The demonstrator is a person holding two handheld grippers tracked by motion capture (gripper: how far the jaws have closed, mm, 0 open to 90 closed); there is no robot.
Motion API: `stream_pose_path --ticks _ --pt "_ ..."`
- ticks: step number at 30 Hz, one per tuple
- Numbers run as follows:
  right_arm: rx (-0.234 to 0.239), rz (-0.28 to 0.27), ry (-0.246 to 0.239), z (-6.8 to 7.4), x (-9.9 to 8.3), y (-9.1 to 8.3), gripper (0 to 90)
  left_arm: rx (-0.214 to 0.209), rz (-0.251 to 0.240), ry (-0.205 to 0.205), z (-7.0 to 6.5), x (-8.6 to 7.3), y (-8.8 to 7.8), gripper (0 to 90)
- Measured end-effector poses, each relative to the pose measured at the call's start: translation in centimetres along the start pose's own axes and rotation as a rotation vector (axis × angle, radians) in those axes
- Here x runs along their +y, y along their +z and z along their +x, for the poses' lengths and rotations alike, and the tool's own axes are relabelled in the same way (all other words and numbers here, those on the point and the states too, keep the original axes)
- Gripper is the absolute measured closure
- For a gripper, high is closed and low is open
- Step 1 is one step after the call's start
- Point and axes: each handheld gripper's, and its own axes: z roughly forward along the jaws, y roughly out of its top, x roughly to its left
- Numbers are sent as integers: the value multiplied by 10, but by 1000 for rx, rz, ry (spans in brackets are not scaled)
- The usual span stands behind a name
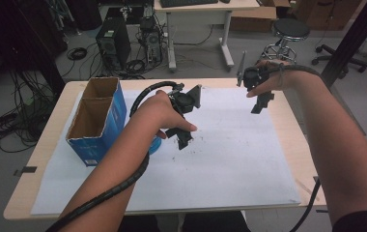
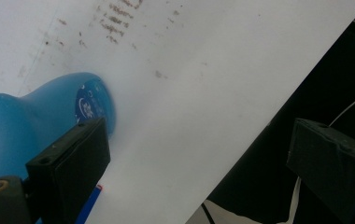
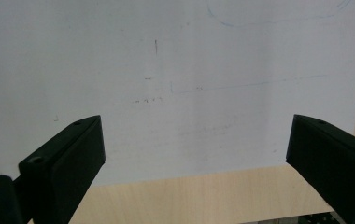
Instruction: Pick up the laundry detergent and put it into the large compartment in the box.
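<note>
Near edge of worktop [image 1: 17, 203] bare wood, white sheet [image 1: 230, 164] spread over most of it; broad open stretch of sheet ahead of both hands, only dark specks [image 1: 198, 141] scattered mid-sheet. Wood margin left showing along right side and far edge.

Left forearm slanted in from bottom, hand wrapped over left claw [image 1: 184, 141], jaws angled down toward sheet, cable looped back over wrist. Jaws stood wide apart, nothing between them. Blue bottle [image 2: 35, 121] lay on its side on sheet, just beside left jaw, tucked under the hand in high view [image 1: 155, 144]; rounded body, narrowing toward neck, round label with white print on its end. Whether jaw touched it could not be told.

Box [image 1: 97, 121], blue with open cardboard top and two compartments, stood left of that hand, near sheet's left edge.

Farther off, right arm stretched along right side, hand raised over far right corner, right claw [image 1: 261, 102] hanging down, well apart from bottle. Jaws spread wide over bare sheet and wood edge [image 3: 213, 196], gripping nothing.
</note>
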Motion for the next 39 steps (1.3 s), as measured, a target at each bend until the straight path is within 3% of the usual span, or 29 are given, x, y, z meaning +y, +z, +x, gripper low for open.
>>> stream_pose_path --ticks 11,27,39 --pt "5 -1 -8 -1 3 4 43 1 6 -12 3 -3 1 62" --pt "13 -8 -2 -3 1 8 43 26 -15 -29 13 -9 -19 62" --pt "15 -11 -7 -3 2 9 43 60 -42 -47 21 -16 -48 62"
